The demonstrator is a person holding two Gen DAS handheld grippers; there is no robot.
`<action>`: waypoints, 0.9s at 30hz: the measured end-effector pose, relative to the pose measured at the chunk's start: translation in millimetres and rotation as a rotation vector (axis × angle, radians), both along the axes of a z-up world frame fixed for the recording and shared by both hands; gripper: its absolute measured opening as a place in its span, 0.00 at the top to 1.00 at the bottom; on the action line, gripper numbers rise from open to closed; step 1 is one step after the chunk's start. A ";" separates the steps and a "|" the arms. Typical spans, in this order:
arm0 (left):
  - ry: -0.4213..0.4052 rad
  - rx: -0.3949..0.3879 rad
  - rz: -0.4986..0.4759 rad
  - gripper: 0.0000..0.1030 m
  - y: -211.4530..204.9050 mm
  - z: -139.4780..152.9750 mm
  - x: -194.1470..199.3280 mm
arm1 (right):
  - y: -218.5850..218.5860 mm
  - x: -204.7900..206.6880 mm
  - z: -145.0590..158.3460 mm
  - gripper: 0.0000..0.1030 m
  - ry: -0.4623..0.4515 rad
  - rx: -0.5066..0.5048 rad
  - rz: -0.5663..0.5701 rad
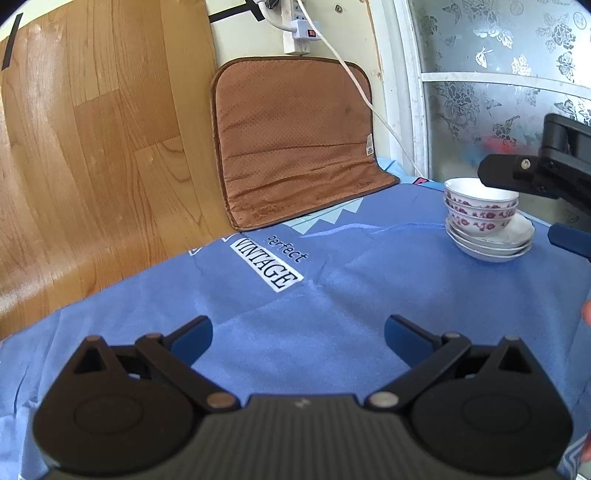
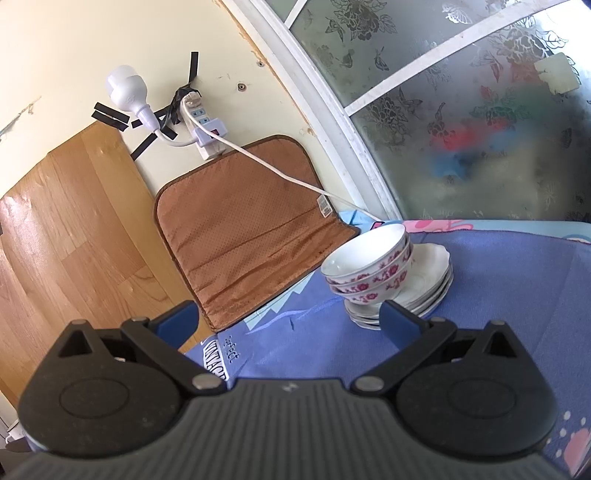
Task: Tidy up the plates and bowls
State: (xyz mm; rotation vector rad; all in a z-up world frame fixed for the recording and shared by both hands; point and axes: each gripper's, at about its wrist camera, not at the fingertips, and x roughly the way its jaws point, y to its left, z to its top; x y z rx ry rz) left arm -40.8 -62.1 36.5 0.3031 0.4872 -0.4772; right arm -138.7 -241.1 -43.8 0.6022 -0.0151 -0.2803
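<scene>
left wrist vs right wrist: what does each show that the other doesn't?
Left wrist only: the right gripper from outside, beside the bowls, and the open left gripper. Right wrist only: a bulb plugged in on the wall, and pink print at the cloth's far edge. Both: bowls stacked on plates, brown mat, blue cloth, power strip.

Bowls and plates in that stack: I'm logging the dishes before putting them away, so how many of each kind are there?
Bowls: 3, nested, floral rims
Plates: 4 by the rims that show, white, stacked under the bowls
Total: 7 dishes, in one stack on the blue cloth
</scene>
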 end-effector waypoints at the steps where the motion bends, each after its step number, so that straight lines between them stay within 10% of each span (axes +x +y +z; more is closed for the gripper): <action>1: -0.001 0.001 0.000 0.00 -0.3 -0.1 -0.5 | 0.3 -0.2 0.2 0.00 -0.002 -0.001 -0.001; 27: 0.054 0.040 0.002 0.00 -1.3 -4.8 1.7 | 3.3 -0.3 -0.3 0.00 -0.011 -0.027 -0.015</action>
